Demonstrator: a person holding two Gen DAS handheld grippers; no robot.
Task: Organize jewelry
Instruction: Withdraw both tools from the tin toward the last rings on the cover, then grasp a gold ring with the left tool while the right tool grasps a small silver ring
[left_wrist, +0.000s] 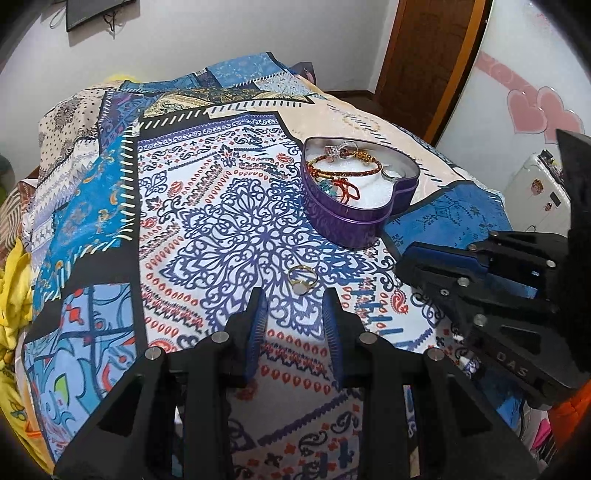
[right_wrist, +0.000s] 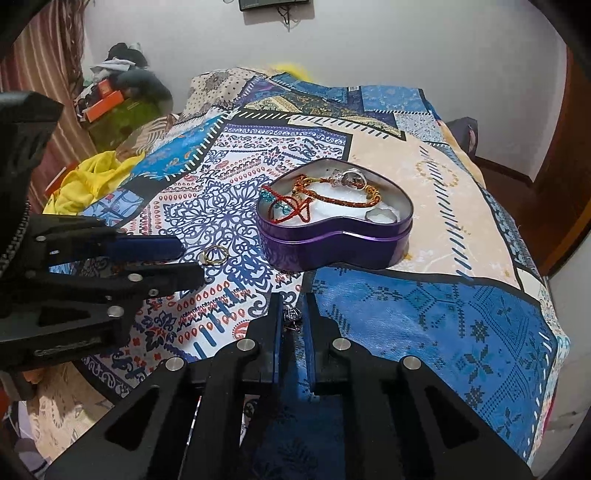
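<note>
Left hand-held gripper: released, jaws spread, gold ring on the bedspread just ahead of the tips. Right hand-held gripper: clenched on a small silver ring. Purple heart tin with bracelets beyond, just ahead of both.

The left gripper is held low and level with its jaws spread apart around nothing, while the right gripper, just beside it and angled in toward it, has its jaws drawn nearly together, pinching a small dark ring between the pads.
</note>
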